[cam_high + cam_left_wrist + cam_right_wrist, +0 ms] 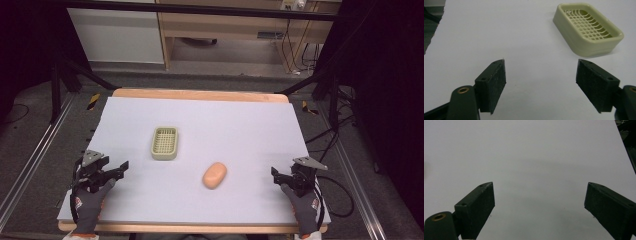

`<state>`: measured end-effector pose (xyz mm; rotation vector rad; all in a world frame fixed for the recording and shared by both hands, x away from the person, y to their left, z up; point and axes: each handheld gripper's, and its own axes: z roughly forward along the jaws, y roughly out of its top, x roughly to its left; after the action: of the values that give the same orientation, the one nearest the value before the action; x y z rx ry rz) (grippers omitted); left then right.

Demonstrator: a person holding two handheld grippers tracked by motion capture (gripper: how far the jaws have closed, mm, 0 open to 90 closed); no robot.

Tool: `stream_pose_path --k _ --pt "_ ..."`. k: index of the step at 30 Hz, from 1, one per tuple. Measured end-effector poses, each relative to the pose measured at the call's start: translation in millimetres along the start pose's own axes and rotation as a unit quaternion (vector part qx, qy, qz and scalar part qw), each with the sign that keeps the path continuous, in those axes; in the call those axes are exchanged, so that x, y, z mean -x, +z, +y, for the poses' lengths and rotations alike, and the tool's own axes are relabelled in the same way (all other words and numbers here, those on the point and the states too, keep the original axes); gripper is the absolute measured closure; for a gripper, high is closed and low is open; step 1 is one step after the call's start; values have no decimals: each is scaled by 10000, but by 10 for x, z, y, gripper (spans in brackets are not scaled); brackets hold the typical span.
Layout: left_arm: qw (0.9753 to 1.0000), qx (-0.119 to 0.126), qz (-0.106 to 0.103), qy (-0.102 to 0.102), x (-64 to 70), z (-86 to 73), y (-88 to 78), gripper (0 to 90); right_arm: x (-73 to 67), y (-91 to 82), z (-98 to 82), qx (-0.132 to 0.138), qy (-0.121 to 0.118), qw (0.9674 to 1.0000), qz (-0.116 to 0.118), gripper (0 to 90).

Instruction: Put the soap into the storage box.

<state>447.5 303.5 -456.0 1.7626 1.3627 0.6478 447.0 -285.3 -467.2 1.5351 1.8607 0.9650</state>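
Table (200,95): wooden top, covered almost edge to edge by a pale lilac-white sheet (240,125).

Left gripper (118,169) at the near left corner of the sheet, held in a grey-gloved hand (90,202), grey three-cornered plate on top, pointing right and slightly away. Jaws spread wide with nothing between them; in the left gripper view (541,85) bare sheet shows across the whole gap.

Right gripper (276,176) at the near right edge, also in a grey-gloved hand (302,205), a black cable (345,195) looping off to its right over the floor. Jaws parted wide, nothing held; the right gripper view (539,207) shows plain sheet between the two black pads.

Soap dish (164,143): pale green, rectangular with rounded corners, slatted grid insert, sitting flat left of centre. In the left gripper view it (587,28) lies beyond the jaws, up and to the right, well apart from them.

Bar of soap (214,175): orange-peach, oval, lying on the sheet near the middle, nearer than the dish and to its right, apart from it. It sits between the two grippers, closer to the right one, touching neither.

Far side: a wooden desk (230,25) and loose cables (300,55) on the floor.
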Motion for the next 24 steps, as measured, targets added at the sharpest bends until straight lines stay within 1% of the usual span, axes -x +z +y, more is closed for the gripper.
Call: stream_pose_path --k 2,3,7,9,11,13,14,15,16,17,23,24 --pt "10000 54 -23 54 47 8 -24 244 -28 -17 -3 -14 -42 10000 36 99" --pt "9999 54 -76 76 68 10 -29 246 -47 -29 -1 -5 -68 10000 38 99" --pt "9996 2 -212 206 152 17 -29 242 -92 -58 0 19 -162 9999 10 99" --pt "9994 -26 -215 252 193 24 -25 242 -93 -57 -4 -12 -195 9998 -18 99" --pt "9994 -57 -243 247 230 32 -19 242 -95 -60 -5 -20 -181 9998 -18 97" --pt "9992 -81 -271 286 247 36 -16 249 -96 -59 -5 -11 -182 9998 -20 93" --pt "9989 -111 -313 324 289 39 -5 252 -95 -56 -5 -42 -202 9998 -13 92" --pt "9987 -118 -320 369 304 43 -3 255 -97 -56 -6 -53 -203 9998 -17 92" --pt "9987 -103 -348 349 328 46 0 259 -100 -56 -5 -46 -195 9998 -18 91" --pt "9985 -124 -378 383 339 51 0 263 -104 -60 -4 -40 -177 9998 -18 91" --pt "9978 -211 -482 402 404 57 31 278 -100 -61 -4 -60 -191 9998 -50 87" --pt "9978 -212 -471 421 409 63 29 278 -105 -63 -3 -47 -177 9998 -54 87"
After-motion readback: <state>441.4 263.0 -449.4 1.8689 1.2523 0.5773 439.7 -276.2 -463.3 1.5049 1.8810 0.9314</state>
